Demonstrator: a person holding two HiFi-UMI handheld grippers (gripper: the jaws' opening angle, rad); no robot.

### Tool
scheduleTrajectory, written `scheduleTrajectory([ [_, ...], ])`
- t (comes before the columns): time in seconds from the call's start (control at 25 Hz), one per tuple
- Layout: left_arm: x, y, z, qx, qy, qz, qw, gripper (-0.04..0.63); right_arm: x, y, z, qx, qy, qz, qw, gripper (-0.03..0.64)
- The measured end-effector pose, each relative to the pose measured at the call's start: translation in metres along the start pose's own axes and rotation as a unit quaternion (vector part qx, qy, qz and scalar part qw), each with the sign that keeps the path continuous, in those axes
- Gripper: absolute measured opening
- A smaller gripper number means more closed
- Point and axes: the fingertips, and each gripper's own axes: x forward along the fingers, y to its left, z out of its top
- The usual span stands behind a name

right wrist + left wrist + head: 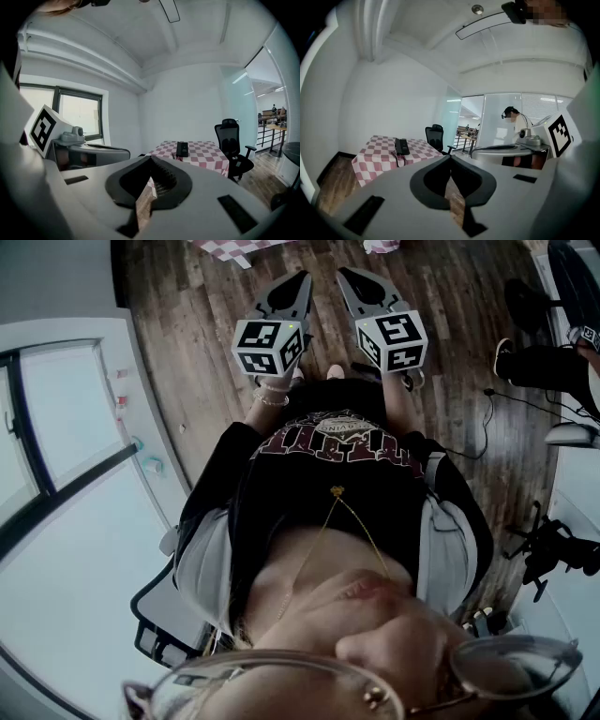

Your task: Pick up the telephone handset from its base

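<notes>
- Head view: my left gripper (302, 277) and right gripper (343, 274) are both clenched, empty, over the wooden floor (187, 315).
- Left gripper view: the telephone (401, 146) lies on the checkered table (375, 157), well apart from me.
- Right gripper view: an office chair (230, 140) stands beside that table.

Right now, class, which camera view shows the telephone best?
Left gripper view: the telephone lies clear on the checked table, cord visible. The right gripper view shows it end-on and small. The head view shows only that table's edge.

Black telephone (182, 149), red-and-white checked tablecloth (206, 153) — black chair (229, 138), dark brown wood-plank floor (450, 306)
</notes>
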Motion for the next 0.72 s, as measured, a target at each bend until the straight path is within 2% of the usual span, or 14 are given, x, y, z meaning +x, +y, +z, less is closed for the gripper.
scheduleTrajectory([
  [0.72,0.020,-0.025,-0.007,-0.001,-0.005,0.022,0.9997,0.011,-0.022,-0.027,-0.007,-0.002,-0.005,0.030,1.000,0.018],
])
